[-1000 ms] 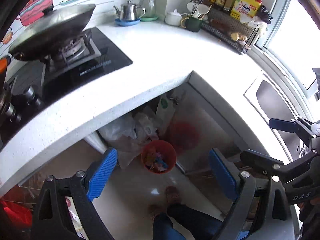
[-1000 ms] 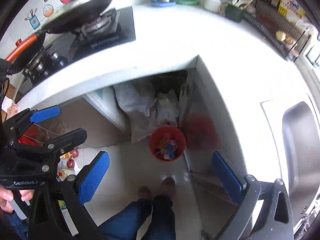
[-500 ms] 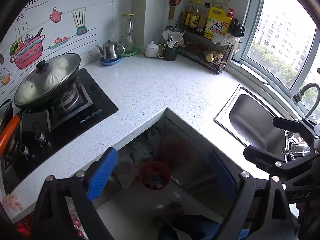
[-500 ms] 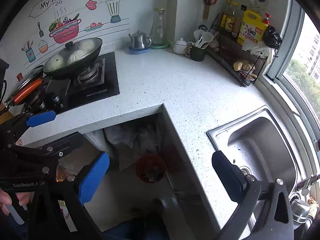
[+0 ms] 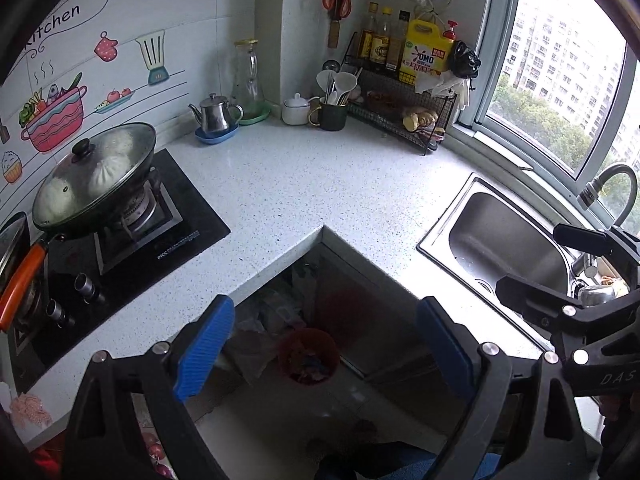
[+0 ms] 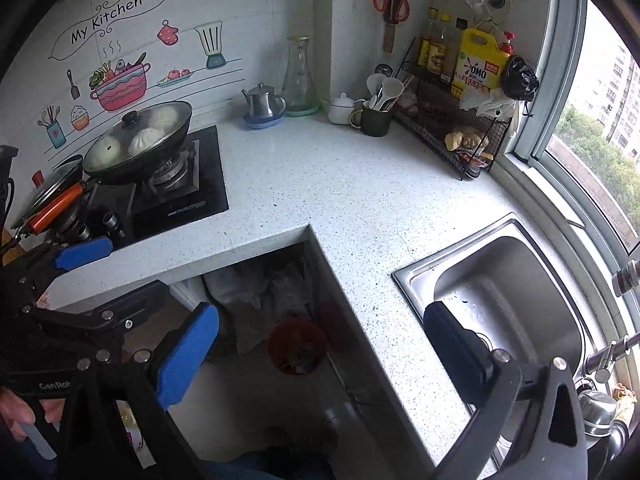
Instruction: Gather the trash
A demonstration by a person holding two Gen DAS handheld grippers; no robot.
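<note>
Both grippers are held up over the corner of an L-shaped speckled countertop [image 5: 320,184], angled down toward the floor. The left gripper [image 5: 326,344] is spread wide, blue pads far apart, and nothing is gripped between them. Same story for the right gripper [image 6: 320,352]: jaws are splayed wide and nothing is caught in them either.

The trash is found down below: a red bin [image 5: 308,356] is parked on the floor in the nook under the counter corner, and it's stuffed with colourful wrappers, though they're too dim to be told apart. Crumpled plastic bags [image 6: 260,292] are piled just behind it, against the cabinet side.

Up top, a lidded wok [image 5: 96,176] with white buns inside is set on the black gas hob [image 5: 176,216]. A steel teapot [image 5: 216,116] is sat on a blue dish near the wall. A steel sink [image 6: 508,300] is sunk into the counter by the window. A hand [image 6: 16,408] is seen at the left edge of the right view.
</note>
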